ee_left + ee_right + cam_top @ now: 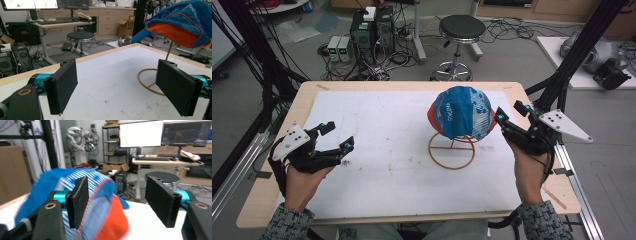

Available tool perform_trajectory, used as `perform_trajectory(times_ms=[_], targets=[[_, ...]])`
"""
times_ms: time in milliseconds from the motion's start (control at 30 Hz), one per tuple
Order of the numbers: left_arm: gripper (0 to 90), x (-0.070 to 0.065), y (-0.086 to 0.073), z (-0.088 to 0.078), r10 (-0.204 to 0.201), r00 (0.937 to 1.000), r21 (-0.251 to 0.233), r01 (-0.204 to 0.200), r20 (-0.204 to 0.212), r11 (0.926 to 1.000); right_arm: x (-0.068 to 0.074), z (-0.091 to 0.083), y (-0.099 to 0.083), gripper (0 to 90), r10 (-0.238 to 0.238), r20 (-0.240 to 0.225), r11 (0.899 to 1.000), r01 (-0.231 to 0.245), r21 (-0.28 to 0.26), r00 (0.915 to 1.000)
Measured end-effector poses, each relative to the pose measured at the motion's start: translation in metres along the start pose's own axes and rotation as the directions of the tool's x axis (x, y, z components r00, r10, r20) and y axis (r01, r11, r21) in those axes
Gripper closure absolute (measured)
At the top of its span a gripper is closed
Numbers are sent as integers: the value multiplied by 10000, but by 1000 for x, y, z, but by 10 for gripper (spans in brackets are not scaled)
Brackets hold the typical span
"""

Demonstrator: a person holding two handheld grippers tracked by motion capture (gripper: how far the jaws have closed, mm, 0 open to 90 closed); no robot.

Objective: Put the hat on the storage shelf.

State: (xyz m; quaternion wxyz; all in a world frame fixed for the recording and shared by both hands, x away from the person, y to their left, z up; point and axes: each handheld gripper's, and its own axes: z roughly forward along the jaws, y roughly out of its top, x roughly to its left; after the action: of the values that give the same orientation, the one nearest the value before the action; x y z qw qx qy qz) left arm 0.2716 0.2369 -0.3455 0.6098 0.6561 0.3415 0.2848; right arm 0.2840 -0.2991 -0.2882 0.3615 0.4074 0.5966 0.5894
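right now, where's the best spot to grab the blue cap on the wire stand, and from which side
Probably the blue cap's soft crown on its right-hand side, coming in level from the right. The right tongs sit open just beside that flank, nothing between the pads. The cap rests loosely atop the thin wire stand, so a side pinch on the fabric and a lift upward should free it without tipping the stand.

A light wooden table [257, 200] carries a white mat [377, 150], scuffed and speckled with dark marks, covering most of its top. On the mat's right half stands a wire stand [452, 150], its ring base flat on the mat, topped by a blue-and-orange cap [462, 112].
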Motion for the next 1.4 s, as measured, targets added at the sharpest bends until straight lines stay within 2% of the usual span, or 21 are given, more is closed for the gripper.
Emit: perform_trajectory(times_ms=[233, 433, 567, 767, 1000, 1400], targets=[[180, 0, -1, -4, -17, 10000, -1, 16, -55, 10000, -18, -25, -24, 233, -174, 891, 9995, 150, 272, 9959], [180, 0, -2, -6, -28, 9999, 31, 28, -125, 10000, -28, -40, -49, 181, 55, 1401, 9984, -134, 553, 9901], [180, 3, -5, -7, 47, 9994, 57, -45, -342, 10000, -30, -43, -63, 160, 107, 1688, 9978, -217, 634, 9856], [180, 6, -8, -8, 25, 9987, 145, -18, -513, 9999, -31, -47, -80, 130, 215, 1930, 9969, -355, 697, 9810], [180, 6, -8, -7, 40, 9987, 152, -32, -506, 9999, -35, -48, -97, 127, 304, 2073, 9927, -539, 1083, 9778], [180, 7, -9, -7, 15, 9987, 182, -6, -503, 9998, -34, -46, -102, 127, 303, 1959, 9911, -548, 1212, 9802]])
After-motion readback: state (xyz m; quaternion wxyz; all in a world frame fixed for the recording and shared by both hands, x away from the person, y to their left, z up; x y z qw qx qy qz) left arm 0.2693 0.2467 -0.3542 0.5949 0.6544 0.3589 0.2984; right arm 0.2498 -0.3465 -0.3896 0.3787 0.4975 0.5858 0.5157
